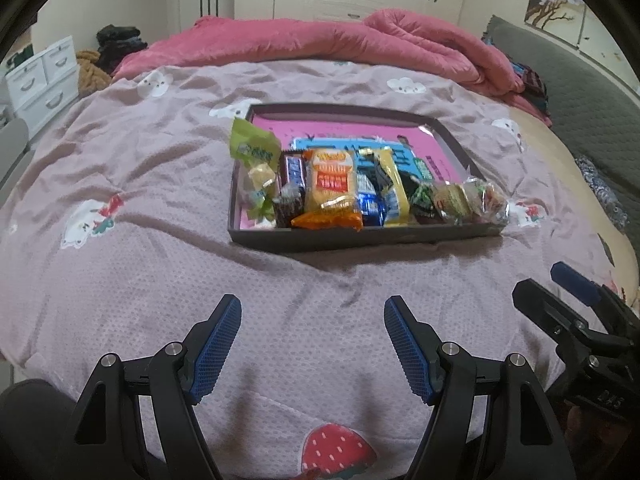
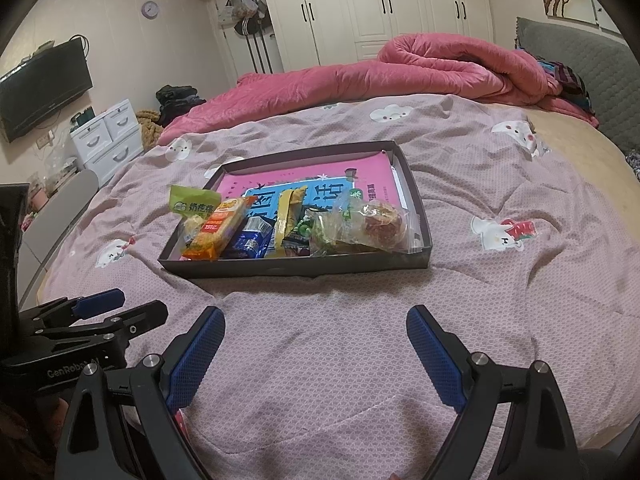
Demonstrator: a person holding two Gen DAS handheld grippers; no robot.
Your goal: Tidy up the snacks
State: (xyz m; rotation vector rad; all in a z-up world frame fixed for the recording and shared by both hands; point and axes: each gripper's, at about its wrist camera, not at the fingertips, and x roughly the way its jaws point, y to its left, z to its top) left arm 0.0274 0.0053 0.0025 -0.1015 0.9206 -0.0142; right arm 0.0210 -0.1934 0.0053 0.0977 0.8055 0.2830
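bedroom bed, snack tray ahead, both grippers empty

bedroom w/ white wardrobes at the back; a bed w/ a lilac quilt (image 1: 160, 240) printed w/ clouds is the work surface, pink duvet (image 1: 360, 44) rolled up behind. a shallow dark tray (image 1: 360, 238) sits on the quilt, snacks packed in a row along its near wall, far half bare over a pink liner.

handling, as a guess: all small wrapped packs, light, crinkly film that's prob slippery. orange cracker pack (image 1: 332, 184) looks stiff-ish but contents would crush, so pinch across the short sides, gently. blue bar (image 1: 294, 172) is firm, take it mid-length. green pouch (image 1: 252, 144) stands puffed against the left wall, soft; grab the top seam. clear bag w/ round pastry (image 2: 380, 220) at the right end is floppy and overhangs the wall; hold by the loose film near the seal, not the cake. tray sits on soft bedding, so it may tilt if pushed.

left gripper (image 1: 312, 344) hangs over bare quilt, jaws spread, nothing btwn them; tray is ahead and well apart, roughly centred on the gap. right gripper (image 2: 316, 356) same: jaws wide apart, empty, tray ahead and slightly left. grippers sit side by side, each showing in the other's view.
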